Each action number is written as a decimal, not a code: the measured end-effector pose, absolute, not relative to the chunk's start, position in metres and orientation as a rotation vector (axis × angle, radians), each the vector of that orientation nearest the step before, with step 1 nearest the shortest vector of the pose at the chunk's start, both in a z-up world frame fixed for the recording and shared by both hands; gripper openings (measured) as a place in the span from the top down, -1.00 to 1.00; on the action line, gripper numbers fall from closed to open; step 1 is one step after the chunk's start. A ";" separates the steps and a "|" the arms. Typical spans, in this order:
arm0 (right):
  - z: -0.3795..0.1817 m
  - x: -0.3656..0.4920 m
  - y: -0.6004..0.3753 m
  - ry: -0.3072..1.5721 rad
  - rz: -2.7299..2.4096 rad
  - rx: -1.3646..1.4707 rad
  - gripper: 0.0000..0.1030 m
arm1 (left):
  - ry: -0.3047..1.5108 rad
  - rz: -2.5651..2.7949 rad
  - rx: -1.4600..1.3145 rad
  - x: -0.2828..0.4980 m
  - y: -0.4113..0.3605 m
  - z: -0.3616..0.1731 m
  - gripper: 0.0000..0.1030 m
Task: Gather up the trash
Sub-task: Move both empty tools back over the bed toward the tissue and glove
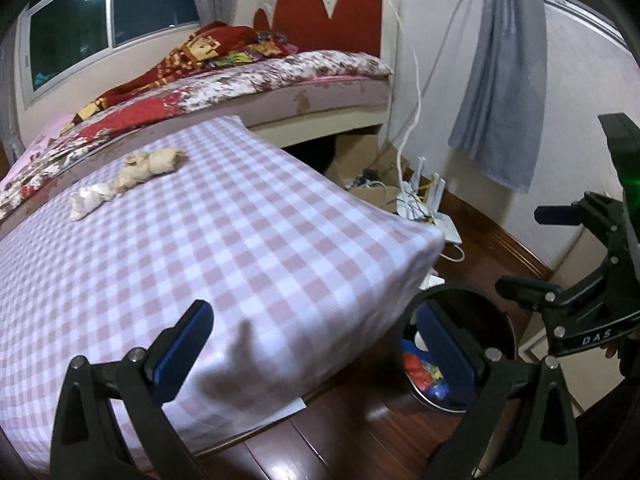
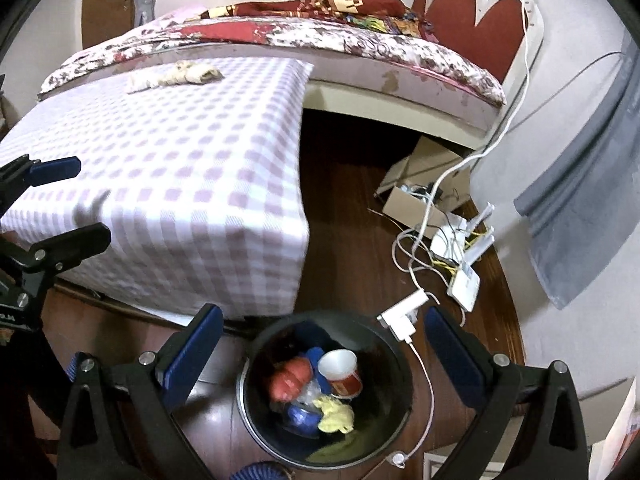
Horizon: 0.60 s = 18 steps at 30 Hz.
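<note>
Left wrist view: biggest thing is the checked mattress (image 1: 208,248), filling the frame from 9 to 6 o'clock, w/ the bed (image 1: 304,80) behind it at 12. Wood floor (image 1: 472,248) runs along the 3–5 o'clock side.

Next down in size, the black bin (image 2: 400,384) sits on the floor at 6 o'clock in the right wrist view, just off the mattress corner. It already holds a paper cup (image 2: 340,372), a reddish lump, something blue and a yellow wad.

Right gripper (image 2: 324,344) hangs directly over the bin, jaws spread wide, nothing between them. Left gripper (image 1: 316,344) is over the near mattress corner, also wide and empty.

Smaller: a white charger block (image 2: 404,312) and its cable lie touching the bin rim at 1 o'clock; a router and cable tangle sit at 3.

Smallest, and the remaining trash: crumpled tissue wads (image 1: 132,180), a row of several on the far mattress edge at 10 o'clock, well apart from both grippers.

Risks, as I judge them: wads are soft and light, so a shallow pinch could drop one en route or pinch the sheet too. Reaching back to the bin, a finger could snag the charger cable and tip the bin.
</note>
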State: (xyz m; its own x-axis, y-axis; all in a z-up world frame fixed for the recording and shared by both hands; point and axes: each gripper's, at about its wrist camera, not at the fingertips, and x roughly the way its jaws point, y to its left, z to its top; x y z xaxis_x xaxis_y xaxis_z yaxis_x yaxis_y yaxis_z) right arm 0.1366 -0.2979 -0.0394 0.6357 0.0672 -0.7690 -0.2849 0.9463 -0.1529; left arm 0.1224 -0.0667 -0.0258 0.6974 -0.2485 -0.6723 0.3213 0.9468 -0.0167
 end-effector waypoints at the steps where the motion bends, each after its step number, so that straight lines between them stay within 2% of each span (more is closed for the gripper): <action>1: -0.037 0.139 -0.293 0.854 0.213 -0.267 -0.97 | 0.730 -0.311 0.099 0.124 -0.062 -0.025 -0.98; 18: 0.002 0.210 -0.199 0.696 0.341 -0.128 -0.98 | 0.693 -0.086 0.008 0.170 0.059 -0.010 -0.98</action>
